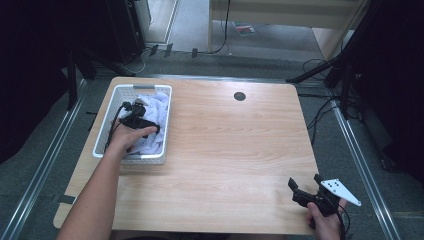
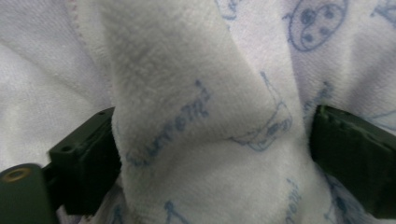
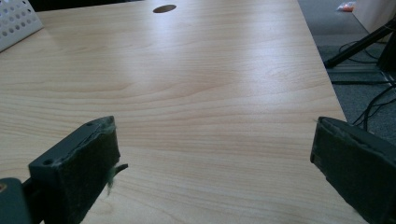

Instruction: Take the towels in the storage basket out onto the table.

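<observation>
A: Cloth [image 1: 152,112] where?
B: In the white basket [image 1: 111,102] at the desk's [image 1: 225,150] far-left corner; left tool [image 1: 134,120] spread around a fold.
A: Right tool [image 1: 306,187]?
B: Near-right corner, jaws apart.

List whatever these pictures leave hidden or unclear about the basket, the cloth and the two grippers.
- Basket floor, high view: covered by the white printed cloth and the left hand.
- Left gripper, high view: its tips are sunk in the cloth; grip unclear there.
- Cloth, left gripper view: too close to tell its shape or whether it is one piece; a fold sits between the jaws, contact unclear.
- Right gripper, high view: small; cable cut off by the bottom edge.
</observation>
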`<control>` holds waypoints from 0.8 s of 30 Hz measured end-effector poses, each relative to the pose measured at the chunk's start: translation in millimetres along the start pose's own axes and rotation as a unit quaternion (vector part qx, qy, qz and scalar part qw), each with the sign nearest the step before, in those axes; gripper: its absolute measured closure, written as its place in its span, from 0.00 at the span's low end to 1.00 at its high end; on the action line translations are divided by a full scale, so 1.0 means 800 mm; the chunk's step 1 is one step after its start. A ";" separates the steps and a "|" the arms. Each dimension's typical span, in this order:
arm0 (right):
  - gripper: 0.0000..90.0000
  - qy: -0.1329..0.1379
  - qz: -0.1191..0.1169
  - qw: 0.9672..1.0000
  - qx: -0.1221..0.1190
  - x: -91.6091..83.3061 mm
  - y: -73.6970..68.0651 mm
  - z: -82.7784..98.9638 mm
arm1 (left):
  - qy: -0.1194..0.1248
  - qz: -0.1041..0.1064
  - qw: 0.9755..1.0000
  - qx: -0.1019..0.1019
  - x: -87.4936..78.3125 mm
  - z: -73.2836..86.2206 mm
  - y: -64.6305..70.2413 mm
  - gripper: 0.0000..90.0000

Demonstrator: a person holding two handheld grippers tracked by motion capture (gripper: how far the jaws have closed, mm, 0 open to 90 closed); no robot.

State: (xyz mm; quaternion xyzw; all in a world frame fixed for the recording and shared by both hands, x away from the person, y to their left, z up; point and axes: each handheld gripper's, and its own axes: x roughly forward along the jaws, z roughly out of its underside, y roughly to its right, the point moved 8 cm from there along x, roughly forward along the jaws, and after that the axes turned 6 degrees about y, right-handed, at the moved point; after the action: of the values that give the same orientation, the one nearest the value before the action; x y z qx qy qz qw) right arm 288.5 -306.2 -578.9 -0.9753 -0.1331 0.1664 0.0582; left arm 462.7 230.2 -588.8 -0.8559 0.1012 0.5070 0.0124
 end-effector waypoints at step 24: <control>0.01 0.002 -0.003 1.000 0.002 -0.001 0.000 0.000 | 0.021 0.031 0.998 -0.055 -0.018 -0.013 -0.002 0.76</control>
State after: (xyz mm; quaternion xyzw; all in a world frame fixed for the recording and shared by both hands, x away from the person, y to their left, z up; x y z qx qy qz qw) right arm 288.0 -306.0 -578.5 -0.9751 -0.1359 0.1644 0.0605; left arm 465.1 232.7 -571.1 -0.8624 0.0996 0.4935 -0.0521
